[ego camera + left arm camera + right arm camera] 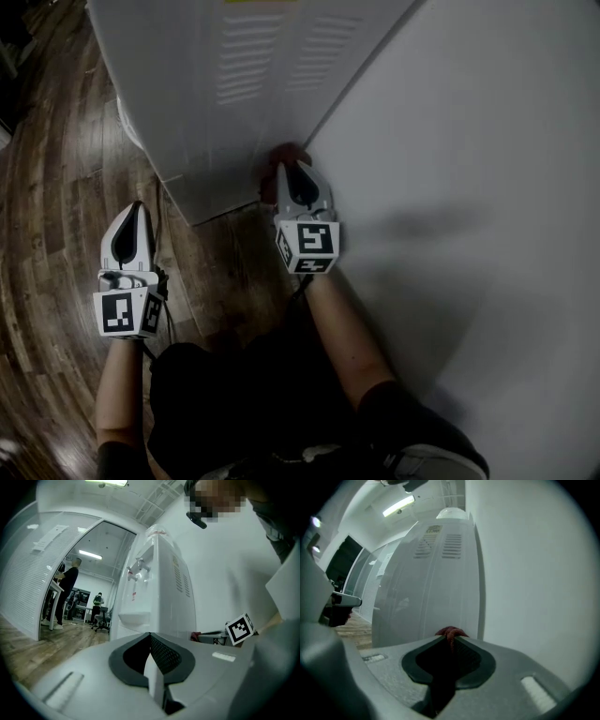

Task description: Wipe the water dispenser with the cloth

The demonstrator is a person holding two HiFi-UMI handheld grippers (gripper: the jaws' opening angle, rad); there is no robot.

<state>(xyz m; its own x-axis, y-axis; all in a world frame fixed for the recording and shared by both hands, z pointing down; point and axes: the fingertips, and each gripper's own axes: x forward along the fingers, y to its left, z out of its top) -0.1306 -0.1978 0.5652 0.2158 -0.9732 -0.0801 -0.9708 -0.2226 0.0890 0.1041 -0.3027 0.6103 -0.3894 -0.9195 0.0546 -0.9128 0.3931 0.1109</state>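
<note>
- The right forearm (342,328) reaches forward along the wall (487,187). It holds the right gripper (291,169) low, pointing at the water dispenser (234,84).
- That gripper's jaws are pinched on a dark red cloth (451,632), and a bunch of the cloth sticks out past their tips.
- The cloth sits at the foot of the dispenser's vented panel, near the corner where the panel meets the wall. Whether it actually presses on the panel cannot be told.
- The left arm hangs closer to the body. The left gripper (137,208) is held over the wooden floor (56,187), well apart from the dispenser and to its left.
- Its jaws are pressed together with nothing between them.
- The head view cuts off the dispenser's top. The left gripper view shows its front with the taps and drip tray.
- The head view is dim, and the cloth shows there only as a small reddish patch beyond the right jaws.
- Two people (70,588) stand far back in the left gripper view, too small to make out.
</note>
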